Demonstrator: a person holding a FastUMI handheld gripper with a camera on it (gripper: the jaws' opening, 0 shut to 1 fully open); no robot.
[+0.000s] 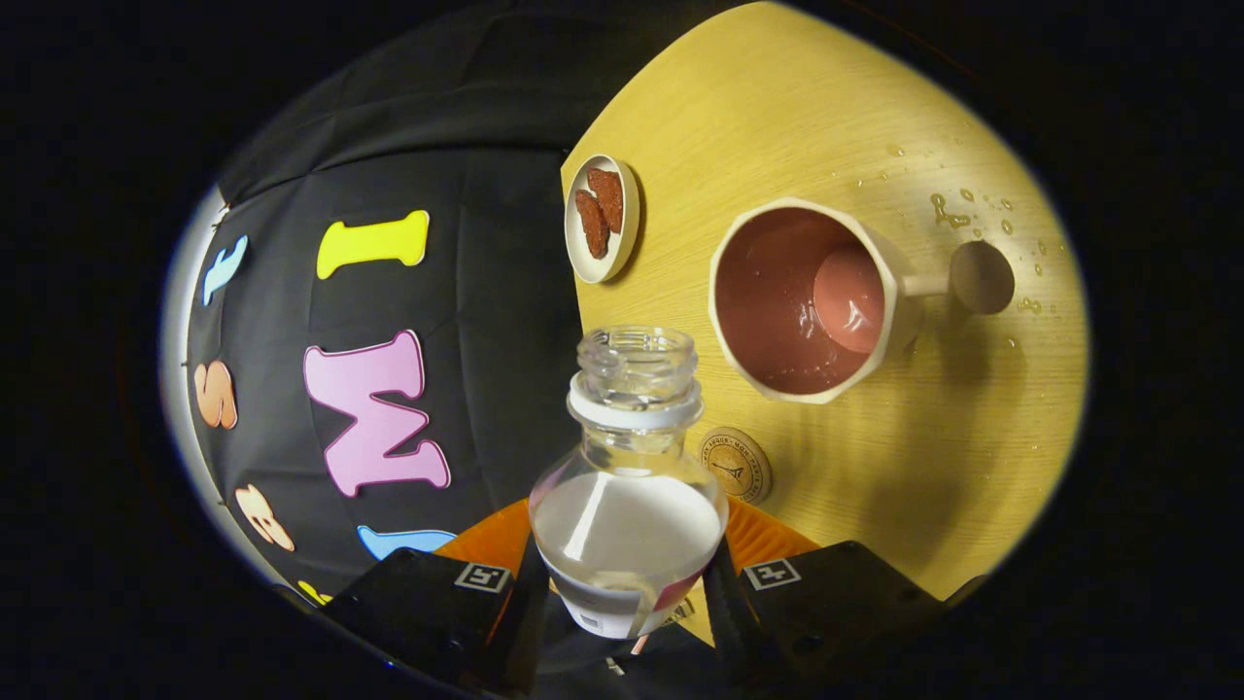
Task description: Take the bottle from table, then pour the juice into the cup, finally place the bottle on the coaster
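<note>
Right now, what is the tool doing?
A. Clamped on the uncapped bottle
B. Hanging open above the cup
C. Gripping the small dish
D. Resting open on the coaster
A: both fingers of the tool press the sides of the clear bottle, whose mouth is uncapped, with the cup beyond it.

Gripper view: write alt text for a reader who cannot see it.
The gripper is shut on a clear uncapped bottle, tilted over a wooden table. Beyond its mouth stands a cream cup holding liquid; a round coaster lies beside the bottle's neck, a small snack dish farther off.
</note>
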